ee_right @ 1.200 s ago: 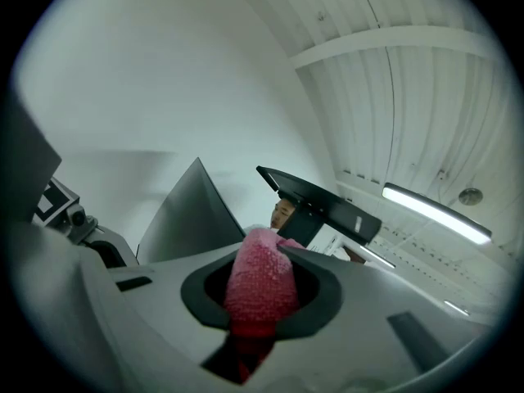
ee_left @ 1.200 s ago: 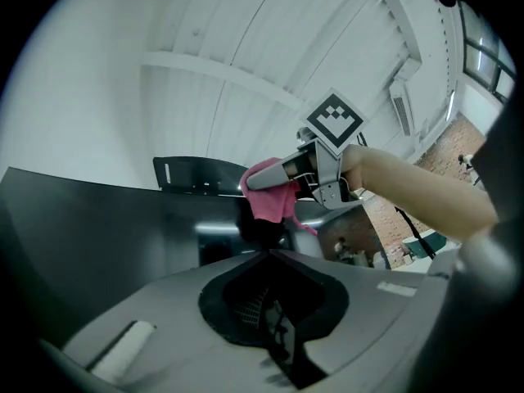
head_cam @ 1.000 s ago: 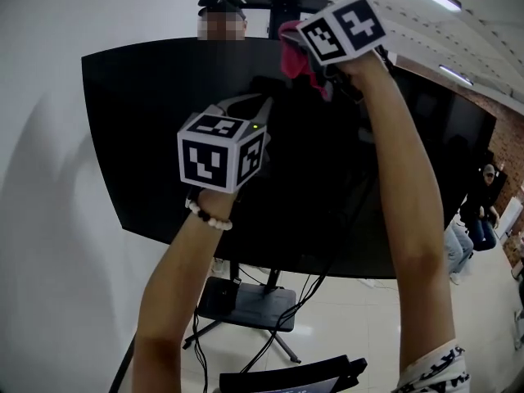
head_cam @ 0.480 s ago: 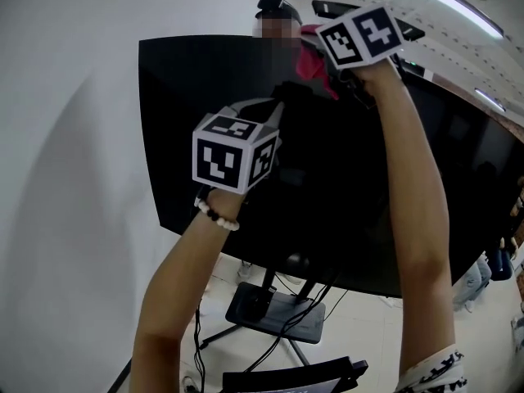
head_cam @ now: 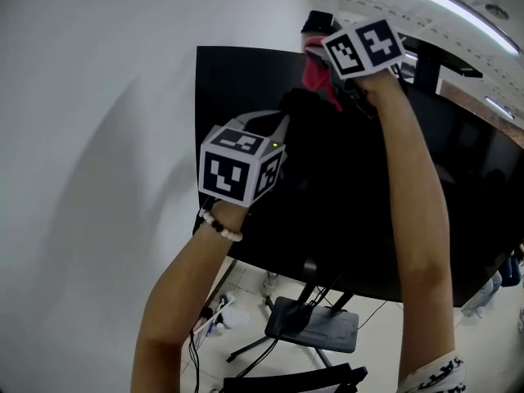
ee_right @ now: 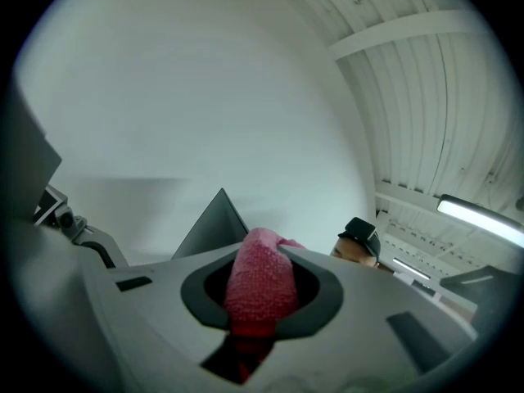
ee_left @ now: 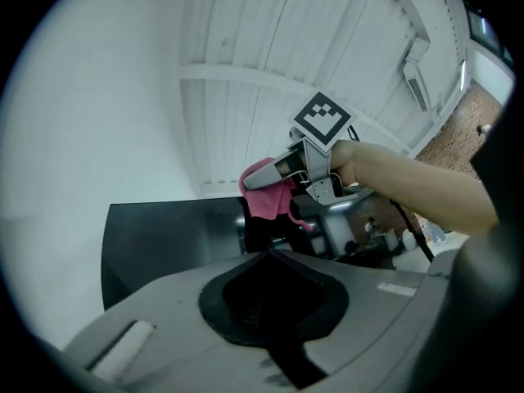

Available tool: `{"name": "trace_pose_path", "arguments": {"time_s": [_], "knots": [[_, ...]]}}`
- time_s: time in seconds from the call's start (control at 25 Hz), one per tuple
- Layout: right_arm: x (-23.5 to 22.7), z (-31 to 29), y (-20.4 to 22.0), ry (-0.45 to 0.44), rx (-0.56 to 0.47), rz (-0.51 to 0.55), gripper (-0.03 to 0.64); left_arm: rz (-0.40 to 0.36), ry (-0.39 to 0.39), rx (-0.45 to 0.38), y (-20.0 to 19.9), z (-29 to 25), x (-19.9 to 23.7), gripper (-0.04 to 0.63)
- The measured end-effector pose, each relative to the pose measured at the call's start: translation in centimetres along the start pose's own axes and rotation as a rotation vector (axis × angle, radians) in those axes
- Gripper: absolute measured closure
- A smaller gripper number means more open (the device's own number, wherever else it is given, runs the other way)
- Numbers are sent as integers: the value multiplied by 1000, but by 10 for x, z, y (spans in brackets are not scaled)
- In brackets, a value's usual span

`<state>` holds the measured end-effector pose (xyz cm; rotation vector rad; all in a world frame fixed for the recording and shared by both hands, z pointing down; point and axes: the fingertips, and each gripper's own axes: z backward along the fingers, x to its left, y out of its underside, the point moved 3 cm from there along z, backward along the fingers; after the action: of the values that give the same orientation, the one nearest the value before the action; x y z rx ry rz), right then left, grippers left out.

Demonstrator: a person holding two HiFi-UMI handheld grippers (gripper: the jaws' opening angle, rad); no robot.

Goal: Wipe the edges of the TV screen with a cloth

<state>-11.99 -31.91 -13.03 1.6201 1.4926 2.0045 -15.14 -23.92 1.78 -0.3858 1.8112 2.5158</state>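
Note:
The black TV screen [head_cam: 246, 97] stands on a floor stand in front of a white wall. My right gripper [head_cam: 318, 54] is raised at the TV's top edge, not far from its top left corner, and is shut on a pink cloth [head_cam: 316, 76] that hangs against the edge. The right gripper view shows the pink cloth [ee_right: 260, 289] bunched between the jaws of the right gripper [ee_right: 262, 260]. My left gripper [head_cam: 282, 119] hovers lower, in front of the screen's upper part, shut and holding nothing. From the left gripper [ee_left: 270, 256] I see the cloth [ee_left: 266, 196] and the TV [ee_left: 164, 236].
A person in a dark cap [head_cam: 319, 21] is behind the TV's top edge, also seen as a cap [ee_right: 360, 234]. The TV stand's base [head_cam: 315, 327] and cables [head_cam: 205, 326] lie on the tiled floor. A dark chair back [head_cam: 295, 379] is at the bottom.
My right gripper has carried the cloth leftward along the TV's top edge, toward the top left corner. The left gripper has followed to the left in front of the screen.

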Motion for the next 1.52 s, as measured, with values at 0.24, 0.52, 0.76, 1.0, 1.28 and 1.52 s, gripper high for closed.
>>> {"name": "trace_pose_path", "arguments": {"time_s": [0.24,0.52,0.76,1.0,1.28,1.52], "knots": [[45,-58,-34,42,25,21,549,19,-29,21,19,48,64,598],[103,-141,-83,44,-10,43,549,47,-113,51,47,100,139,597],[130,-192,-115,-3,-70,-23,548,72,-156,86,76,124,179,598],[165,-214,-132,-7,-78,-23,548,83,-160,83,84,147,197,597],[195,-226,-118,79,-72,95,548,94,-149,79,90,151,199,597],[198,-220,-104,151,-25,184,548,123,-149,89,103,150,190,597]]}}
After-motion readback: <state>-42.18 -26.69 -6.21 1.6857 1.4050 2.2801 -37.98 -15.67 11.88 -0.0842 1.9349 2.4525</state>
